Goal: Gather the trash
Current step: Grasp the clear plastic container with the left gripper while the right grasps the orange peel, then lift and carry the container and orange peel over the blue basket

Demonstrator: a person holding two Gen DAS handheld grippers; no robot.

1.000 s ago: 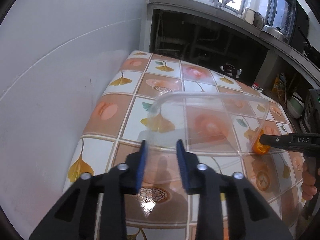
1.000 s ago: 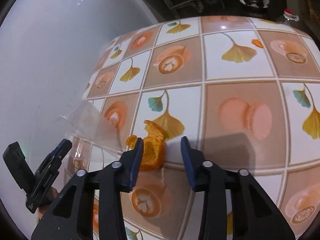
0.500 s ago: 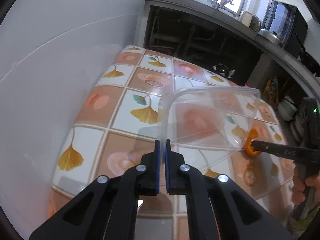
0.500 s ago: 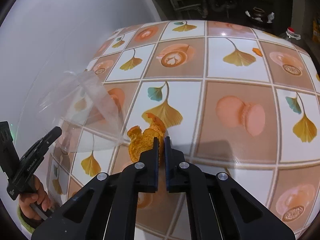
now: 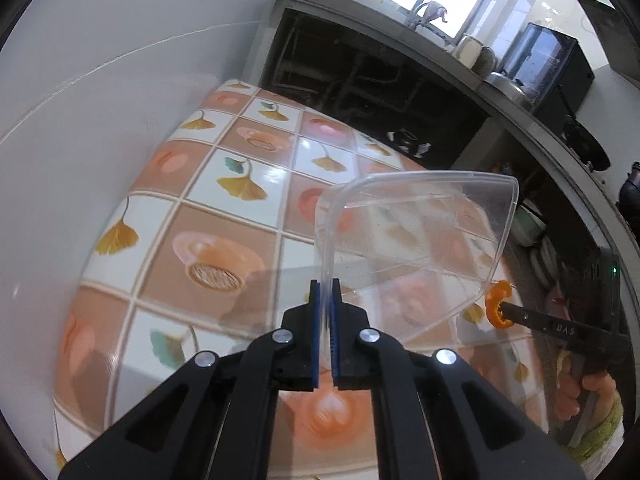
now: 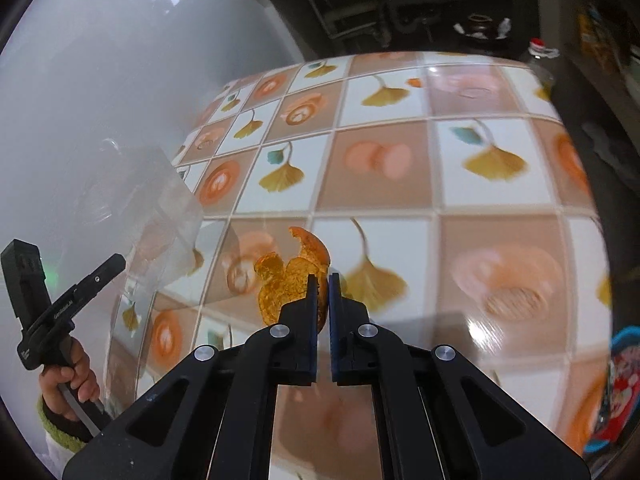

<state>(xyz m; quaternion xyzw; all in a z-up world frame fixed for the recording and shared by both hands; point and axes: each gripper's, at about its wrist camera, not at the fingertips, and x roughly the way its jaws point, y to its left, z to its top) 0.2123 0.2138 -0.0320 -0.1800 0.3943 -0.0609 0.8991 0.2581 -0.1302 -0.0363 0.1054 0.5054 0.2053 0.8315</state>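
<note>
Orange peel (image 6: 294, 276) pinched, container (image 5: 416, 248) rim clamped

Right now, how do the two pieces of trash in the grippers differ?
The clear plastic container is transparent, smooth and wide; the orange peel is opaque, curled and small. The left gripper pinches the container by its wall; the right gripper pinches the peel. Both are held above the table.

surface: table (image 6: 496, 208) | cover: glossy tile-pattern cloth, ginkgo leaves, coffee cups, macarons
</note>
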